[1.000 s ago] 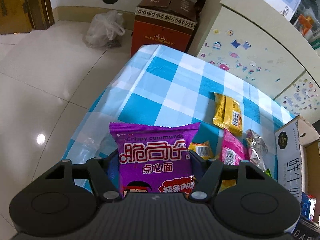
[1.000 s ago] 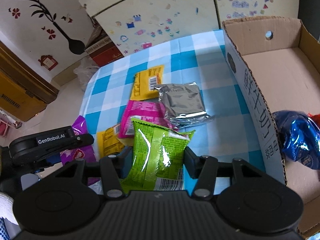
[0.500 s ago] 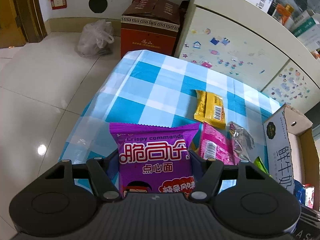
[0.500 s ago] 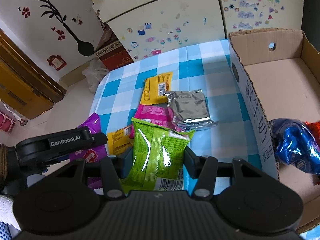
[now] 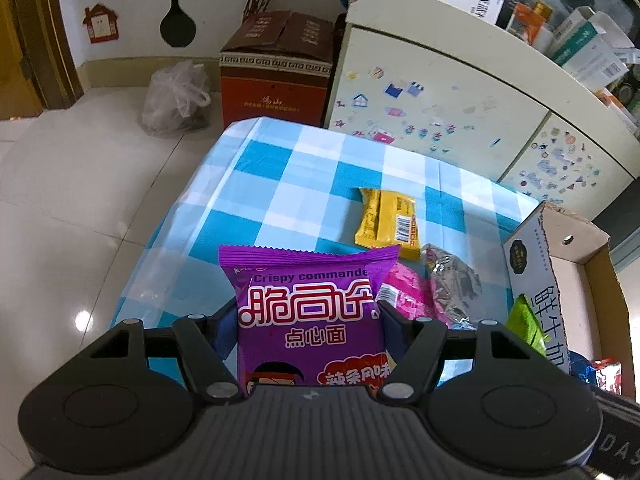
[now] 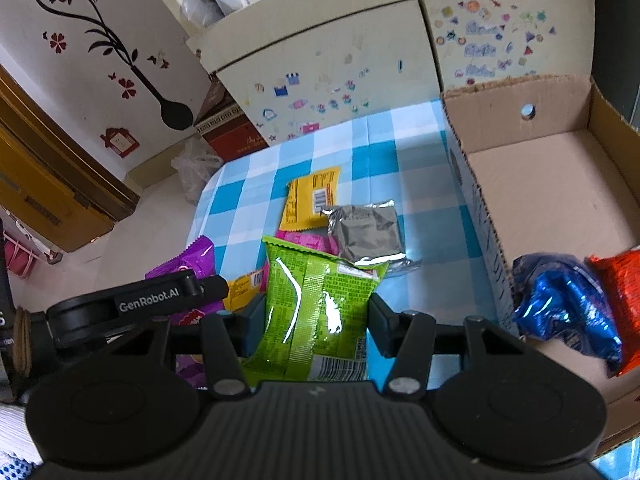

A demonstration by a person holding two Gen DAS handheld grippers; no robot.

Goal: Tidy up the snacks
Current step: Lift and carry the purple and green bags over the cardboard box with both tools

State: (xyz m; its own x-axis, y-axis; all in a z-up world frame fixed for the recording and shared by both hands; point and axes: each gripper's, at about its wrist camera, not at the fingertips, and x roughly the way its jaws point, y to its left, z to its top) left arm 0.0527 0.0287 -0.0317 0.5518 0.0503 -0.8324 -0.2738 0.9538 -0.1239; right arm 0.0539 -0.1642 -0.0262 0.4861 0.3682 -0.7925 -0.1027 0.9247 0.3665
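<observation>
Here both grippers carry a packet above the table (image 5: 280,184), which wears a blue-and-white checked cloth. The left gripper (image 5: 308,316) has its fingers (image 5: 394,320) clenched on the sides of a purple snack packet (image 5: 310,312), held upright with its printed face toward the camera. The right gripper (image 6: 312,316) grasps a green snack packet (image 6: 316,308) the same way, by its side edges, so the crimped top stands free and the packet can drop straight once released.

The cardboard box (image 6: 560,184) sits at the right edge of the table, open at the top, and looks like the place to gather the snacks: a blue packet (image 6: 568,304) and an orange packet (image 6: 620,296) already lie in its near corner. The far part of its floor is bare, so there is room for both held packets. Its near wall stands between the grippers and that floor, so each packet probably has to clear the rim before it goes in.

On the cloth remain a yellow packet (image 6: 312,200), a silver packet (image 6: 366,232), a pink packet (image 5: 408,300) partly under them, and a small orange-yellow packet (image 6: 246,286). They lie close together near the middle; the cloth's far left part is open.
</observation>
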